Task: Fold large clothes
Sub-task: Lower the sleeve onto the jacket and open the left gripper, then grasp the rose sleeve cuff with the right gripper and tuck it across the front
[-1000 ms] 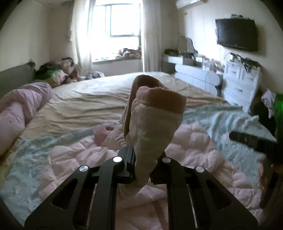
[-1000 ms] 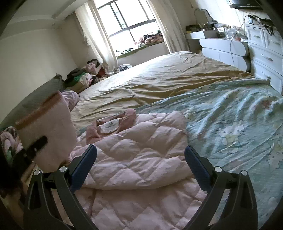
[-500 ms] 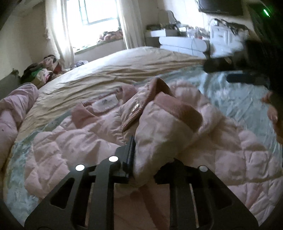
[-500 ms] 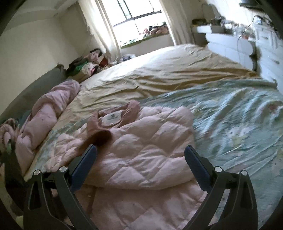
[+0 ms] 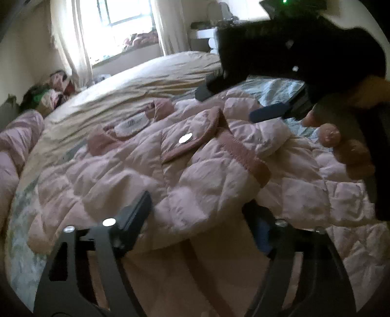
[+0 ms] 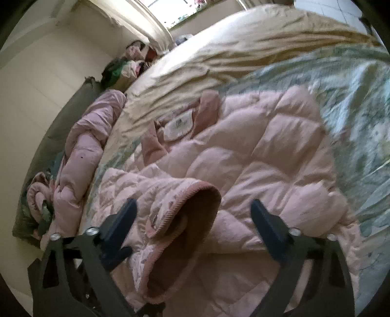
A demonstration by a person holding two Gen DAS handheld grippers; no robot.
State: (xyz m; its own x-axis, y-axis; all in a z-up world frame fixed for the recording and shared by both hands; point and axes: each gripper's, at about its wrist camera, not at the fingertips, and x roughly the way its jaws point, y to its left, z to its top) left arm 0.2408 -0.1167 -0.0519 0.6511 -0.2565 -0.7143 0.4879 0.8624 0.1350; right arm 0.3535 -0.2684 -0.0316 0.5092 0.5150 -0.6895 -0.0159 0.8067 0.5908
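Sunlit bedroom, with the window (image 5: 126,14) at twelve o'clock and a wide bed (image 5: 151,73) filling everything below it. At nine o'clock a rolled pink duvet (image 5: 14,146) lies along the bed's edge. The task's thing, a pink quilted jacket (image 5: 219,170), lies spread on the blue-green patterned sheet (image 6: 360,102) in the middle of the bed, collar and white label (image 5: 132,124) toward eleven o'clock.

My left tongs (image 5: 197,214) have just been opening. Their jaws stand spread, and the sleeve (image 5: 199,195) I laid across the jacket's body rests between them without being pinched. Its darker ribbed cuff band (image 5: 246,158) lies at about one o'clock from them.

My right tongs (image 6: 192,209) have just been closing a little, yet they are wide apart too, and the pads press on nothing. A ribbed cuff opening (image 6: 195,202) sits between them, near six o'clock in the right view. From the left view they show at two o'clock (image 5: 243,102), with my hand (image 5: 346,146) behind.

I judge the step in hand to be bringing the other sleeve inward. To do it well I should sink the right tongs until the cuff's rim is fully between the pads, bite the ribbed edge and not the slippery puffy quilting, lift only enough to clear the body, then lay it flat across. The left tongs should back away straight, without dragging the settled sleeve.
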